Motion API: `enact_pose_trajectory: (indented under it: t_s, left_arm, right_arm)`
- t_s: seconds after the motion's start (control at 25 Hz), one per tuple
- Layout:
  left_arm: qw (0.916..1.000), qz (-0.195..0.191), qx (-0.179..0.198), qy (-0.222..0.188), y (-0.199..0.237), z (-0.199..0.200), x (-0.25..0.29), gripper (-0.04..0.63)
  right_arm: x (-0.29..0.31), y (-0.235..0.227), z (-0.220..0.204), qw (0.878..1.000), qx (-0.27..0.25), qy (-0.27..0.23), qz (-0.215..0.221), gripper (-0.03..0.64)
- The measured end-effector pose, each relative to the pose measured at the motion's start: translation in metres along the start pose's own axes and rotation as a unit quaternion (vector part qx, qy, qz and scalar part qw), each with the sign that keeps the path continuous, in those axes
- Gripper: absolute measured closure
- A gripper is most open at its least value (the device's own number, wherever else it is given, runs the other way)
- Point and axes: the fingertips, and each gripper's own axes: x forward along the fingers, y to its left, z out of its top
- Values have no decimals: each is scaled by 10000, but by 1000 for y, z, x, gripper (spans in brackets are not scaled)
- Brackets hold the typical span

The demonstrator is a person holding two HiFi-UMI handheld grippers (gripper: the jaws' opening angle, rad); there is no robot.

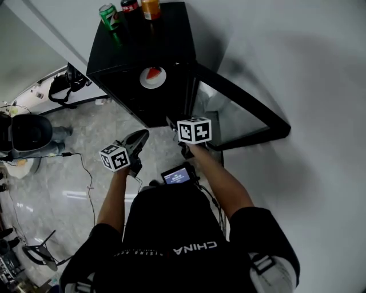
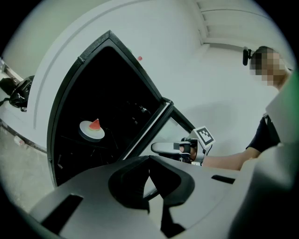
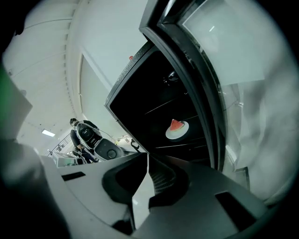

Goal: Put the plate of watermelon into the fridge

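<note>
Two claws hang empty in front of a tall black fridge (image 1: 163, 43), the biggest thing here: boxy, glossy on top, dark inside. Its door (image 1: 243, 111), a clear glass pane in a black frame, stands swung wide to the person's right.

The right claw (image 3: 147, 161) has its ribbed grey pads pressed together on nothing. It sits at the fridge's lower front, just beside the door frame. The left claw (image 2: 149, 161) is likewise closed on nothing and hangs further back, over the pale marbled floor (image 1: 86, 171).

The plate (image 1: 153, 79), small, round and white, rests on a shelf inside the fridge, well apart from both claws. It lies ahead of and above them, up to the left for the left claw and up to the right for the right. Being round, it has no long side. On it stands a red watermelon wedge (image 1: 154, 72), point up.

With the plate in, shutting the door looks like the remaining step, and the right claw is nearer for that.

Drink cans (image 1: 108, 16) stand on the fridge top.
</note>
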Motion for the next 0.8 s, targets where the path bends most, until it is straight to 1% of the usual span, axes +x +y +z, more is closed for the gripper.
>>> enact_pose_trajectory:
  t_s: [0.16,0.32,0.48,0.56,0.8]
  left_arm:
    - [9996,-66,121,265,-11,-24,-26,583]
    - [9991,-166,262,282,-28,-38,-58,583]
    - [9981,-272,341,428,-35,-72,-107,583]
    - [9979,-279,318,488,-37,-93,-136,583]
    - [9984,-283,192,453,-49,-139,-212,583]
  right_arm:
    - [-19,12,-24,9999,86,-3,-96,592]
    - [-35,33,-42,9996,93,-109,-257,594]
    - [-48,60,-67,9983,157,-309,-464,596]
    - [-55,75,-83,9976,168,-374,-553,597]
    - [-79,130,-148,9963,188,-404,-734,597]
